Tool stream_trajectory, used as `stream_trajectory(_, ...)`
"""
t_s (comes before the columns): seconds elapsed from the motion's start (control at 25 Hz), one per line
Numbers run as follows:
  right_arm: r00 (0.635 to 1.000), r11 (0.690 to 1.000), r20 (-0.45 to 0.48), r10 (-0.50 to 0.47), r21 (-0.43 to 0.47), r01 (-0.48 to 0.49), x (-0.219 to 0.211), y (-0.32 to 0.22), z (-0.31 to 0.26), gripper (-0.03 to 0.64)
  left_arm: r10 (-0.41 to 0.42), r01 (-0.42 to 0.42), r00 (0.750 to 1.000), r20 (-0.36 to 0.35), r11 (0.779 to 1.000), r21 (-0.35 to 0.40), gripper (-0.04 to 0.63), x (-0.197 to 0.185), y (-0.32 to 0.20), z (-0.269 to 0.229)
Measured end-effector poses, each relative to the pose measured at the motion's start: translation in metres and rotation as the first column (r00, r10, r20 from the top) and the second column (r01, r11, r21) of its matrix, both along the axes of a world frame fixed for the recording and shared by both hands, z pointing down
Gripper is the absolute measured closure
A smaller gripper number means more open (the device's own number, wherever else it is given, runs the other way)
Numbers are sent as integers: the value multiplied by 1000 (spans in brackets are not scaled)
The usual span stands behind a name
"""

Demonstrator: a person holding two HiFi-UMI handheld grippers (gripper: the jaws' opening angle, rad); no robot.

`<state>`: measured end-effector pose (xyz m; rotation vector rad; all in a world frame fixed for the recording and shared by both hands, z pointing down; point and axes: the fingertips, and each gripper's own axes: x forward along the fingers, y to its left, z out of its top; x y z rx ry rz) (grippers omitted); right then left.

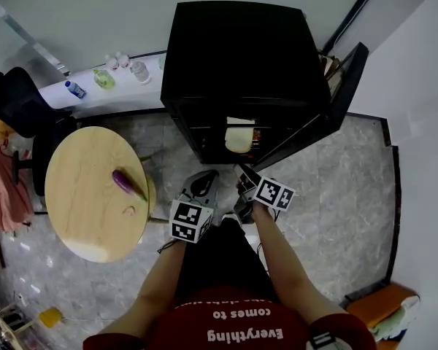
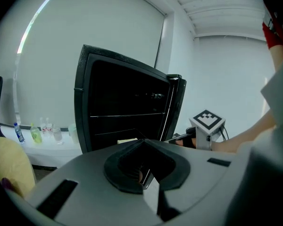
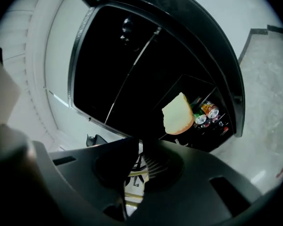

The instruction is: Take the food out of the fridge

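Bread (image 1: 239, 138), a pale slice with a tan crust, stands on a shelf inside the fridge (image 1: 241, 57), low in its open front. The fridge is a black cabinet. Its door (image 1: 341, 93) is swung out to its right side, and drink cans (image 3: 205, 114) sit in the door's lower rack; their labels are too small to read.

The left hand-held gripper (image 1: 206, 176) and the right hand-held gripper (image 1: 242, 171) are just in front of the fridge opening, side by side, both short of the bread. Each has its jaws closed together with nothing between them. Each carries a cube with black-and-white square markers.

The only legible writing is "Everything comes to", in white on the person's red shirt (image 1: 233, 327), in front of the fridge.

Left of the fridge is a round wooden counter (image 1: 80, 195) with a purple eggplant (image 1: 128, 183) lying on it. Behind that, a white counter (image 1: 87, 97) runs along the wall and meets the fridge's left side; it holds several small bottles (image 1: 104, 79).

The fridge stands on a floor (image 1: 336, 195) of grey, marble-patterned tiles, with its back to a plain pale wall (image 1: 95, 13).
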<state>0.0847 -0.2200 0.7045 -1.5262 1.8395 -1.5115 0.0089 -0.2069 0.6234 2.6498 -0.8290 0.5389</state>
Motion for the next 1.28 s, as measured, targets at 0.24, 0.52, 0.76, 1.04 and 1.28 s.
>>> stream_trajectory(0.24, 973, 991, 192, 127, -53, -119, 24, -16, 60, 478, 25, -25, 1000, -11, 1000, 12, 589, 16, -4, 33)
stream_trajectory(0.52, 917, 972, 322, 234, -94, -215, 47, -37, 111, 419, 48, -49, 999, 22, 999, 25, 589, 16, 0, 71)
stream_trajectory(0.76, 880, 951, 361, 308, -108, -289, 62, -51, 132, 422, 26, -26, 999, 24, 1000, 13, 589, 7, -4, 84)
stream_trajectory(1.04, 858, 947, 407, 315, -80, -310, 60, -52, 123, 526, -11, 11, 1000, 14, 1000, 7, 589, -3, -8, 76)
stream_trajectory(1.28, 863, 957, 417, 286, -78, -280, 55, -43, 107, 534, -31, 31, 1000, 5, 1000, -3, 589, -8, -7, 58)
